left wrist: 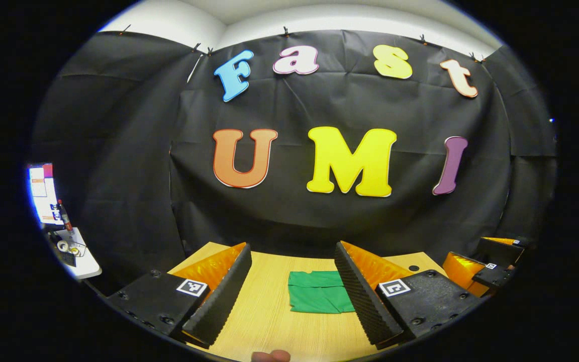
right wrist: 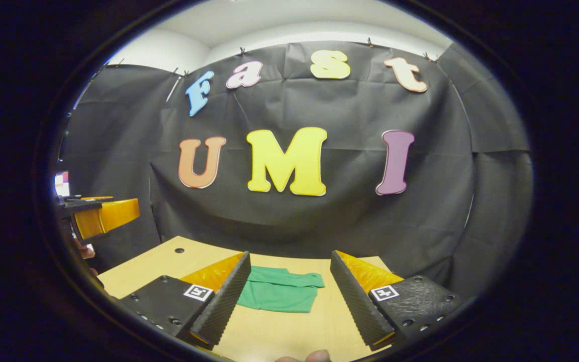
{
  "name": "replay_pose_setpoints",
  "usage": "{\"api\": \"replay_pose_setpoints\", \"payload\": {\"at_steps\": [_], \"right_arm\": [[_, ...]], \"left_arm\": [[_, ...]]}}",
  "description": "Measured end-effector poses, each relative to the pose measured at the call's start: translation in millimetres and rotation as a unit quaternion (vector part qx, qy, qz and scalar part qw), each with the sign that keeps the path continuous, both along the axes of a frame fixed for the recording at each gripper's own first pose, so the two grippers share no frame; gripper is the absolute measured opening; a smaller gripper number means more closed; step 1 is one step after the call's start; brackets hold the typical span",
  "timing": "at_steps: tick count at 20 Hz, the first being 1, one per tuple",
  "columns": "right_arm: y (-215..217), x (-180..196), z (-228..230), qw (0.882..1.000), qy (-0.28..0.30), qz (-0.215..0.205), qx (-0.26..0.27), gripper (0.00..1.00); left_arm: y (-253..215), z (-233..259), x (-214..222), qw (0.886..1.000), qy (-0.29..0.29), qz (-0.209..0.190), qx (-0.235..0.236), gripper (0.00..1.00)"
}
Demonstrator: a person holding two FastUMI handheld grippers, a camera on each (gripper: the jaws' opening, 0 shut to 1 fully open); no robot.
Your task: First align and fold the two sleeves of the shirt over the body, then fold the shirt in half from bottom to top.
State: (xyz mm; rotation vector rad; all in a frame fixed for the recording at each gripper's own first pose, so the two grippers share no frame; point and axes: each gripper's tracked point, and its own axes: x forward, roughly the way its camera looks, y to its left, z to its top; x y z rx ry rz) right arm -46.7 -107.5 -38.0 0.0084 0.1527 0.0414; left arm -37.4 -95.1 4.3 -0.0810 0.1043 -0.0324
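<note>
A green shirt (left wrist: 317,291) lies folded into a compact rectangle on the wooden table (left wrist: 269,322), near its far edge. In the left gripper view my left gripper (left wrist: 292,301) is open, raised above the table, and the shirt shows between its fingers, farther off. The right gripper (left wrist: 490,266) shows at the right edge of that view. In the right gripper view the same green shirt (right wrist: 279,291) lies ahead, its collar side toward the wall. My right gripper (right wrist: 289,301) is open with nothing between its fingers, and the left gripper (right wrist: 101,213) hangs at the far left.
The black cloth wall (left wrist: 319,201) stands just behind the table's far edge. A small white side table (left wrist: 76,254) with a screen and small items sits at the far left. Round holes (right wrist: 179,250) mark the tabletop near its corners.
</note>
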Motion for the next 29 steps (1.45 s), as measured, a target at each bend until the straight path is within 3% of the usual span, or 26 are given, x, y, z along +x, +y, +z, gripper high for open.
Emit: {"api": "replay_pose_setpoints", "payload": {"at_steps": [6,11,29], "right_arm": [[26,-57,18,1.000,-0.023,-0.008,-0.013,0.98],[44,-63,31,0.999,-0.035,0.007,-0.003,0.96],[47,-65,45,0.999,-0.047,-0.006,0.008,0.95]], "left_arm": [[7,9,-57,0.999,-0.020,-0.026,0.002,1.00],[16,25,-66,0.999,-0.039,-0.027,0.003,1.00],[24,26,-66,0.999,-0.035,-0.025,0.006,1.00]]}}
